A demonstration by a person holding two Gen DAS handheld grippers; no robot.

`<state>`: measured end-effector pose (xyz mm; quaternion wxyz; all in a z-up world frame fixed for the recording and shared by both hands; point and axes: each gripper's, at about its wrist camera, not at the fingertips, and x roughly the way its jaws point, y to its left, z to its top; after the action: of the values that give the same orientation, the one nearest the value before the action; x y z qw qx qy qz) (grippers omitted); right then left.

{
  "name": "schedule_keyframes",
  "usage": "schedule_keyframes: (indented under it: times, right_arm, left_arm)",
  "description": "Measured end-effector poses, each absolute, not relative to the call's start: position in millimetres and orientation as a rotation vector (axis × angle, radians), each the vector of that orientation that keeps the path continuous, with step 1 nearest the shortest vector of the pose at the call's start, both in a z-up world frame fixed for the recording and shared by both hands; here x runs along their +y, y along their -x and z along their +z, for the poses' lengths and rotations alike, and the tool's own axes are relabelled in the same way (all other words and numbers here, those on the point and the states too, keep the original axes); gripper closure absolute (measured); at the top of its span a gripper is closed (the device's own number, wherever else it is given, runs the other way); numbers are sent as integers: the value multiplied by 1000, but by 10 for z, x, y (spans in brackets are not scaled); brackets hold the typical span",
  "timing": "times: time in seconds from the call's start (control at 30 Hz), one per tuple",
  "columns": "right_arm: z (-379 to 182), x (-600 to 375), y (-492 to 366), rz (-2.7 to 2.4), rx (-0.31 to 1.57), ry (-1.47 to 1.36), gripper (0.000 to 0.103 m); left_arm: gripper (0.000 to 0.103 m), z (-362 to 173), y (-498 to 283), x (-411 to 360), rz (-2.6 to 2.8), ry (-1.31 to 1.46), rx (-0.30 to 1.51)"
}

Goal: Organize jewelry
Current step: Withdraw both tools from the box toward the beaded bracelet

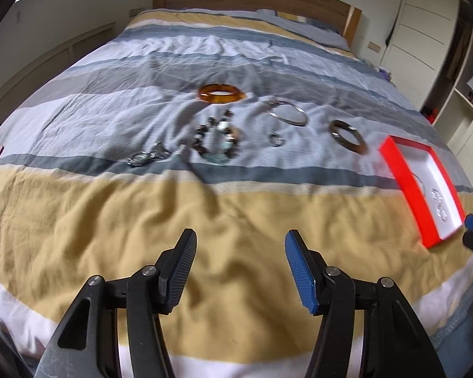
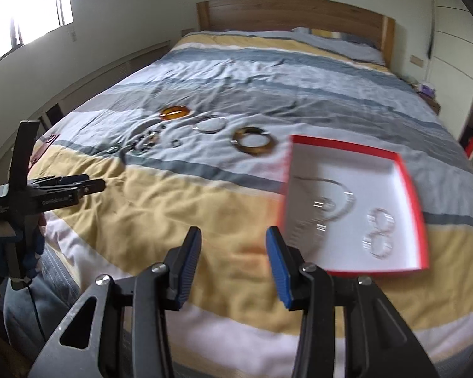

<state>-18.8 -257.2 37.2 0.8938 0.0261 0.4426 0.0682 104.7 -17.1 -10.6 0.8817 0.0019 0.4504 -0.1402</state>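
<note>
I am working over a made bed with a striped duvet, holding a tool in each hand, and both hang above the yellow band of the cover with nothing in them. My left tool has its two pads standing apart around empty air, and my right tool likewise stands parted and carries nothing. The jewelry lies in a loose row ahead of the left tool, on the pale grey stripe, spread out so that each piece can be taken singly. Straight ahead is a beaded bracelet, with an amber bangle beyond it. Ahead and to the left is a small metal piece, perhaps a watch, though blur hides the detail. Ahead and to the right are a thin silver bangle, a small ring nearer than it, and a brown bangle further right. The red box with a white inside sits just ahead and to the right of the right tool, close at hand, I judge, so that drops are short. It already holds a thin chain and a pair of round sparkling pieces. From the right wrist view, the left tool shows far off to the left, gripped by a gloved hand. The sorting looks partly done, with most pieces left on the bed.
</note>
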Motion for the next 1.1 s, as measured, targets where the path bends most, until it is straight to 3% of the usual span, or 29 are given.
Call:
schedule_keyframes:
  times: [0.57, 1.1]
  right_arm:
    - [-388, -1728, -760, 305, 1025, -1, 62]
    - [-394, -1486, -1453, 335, 974, 14, 62]
  left_arm:
    - [44, -528, -1428, 426, -228, 12, 1003]
    - [44, -449, -1396, 949, -147, 127, 991]
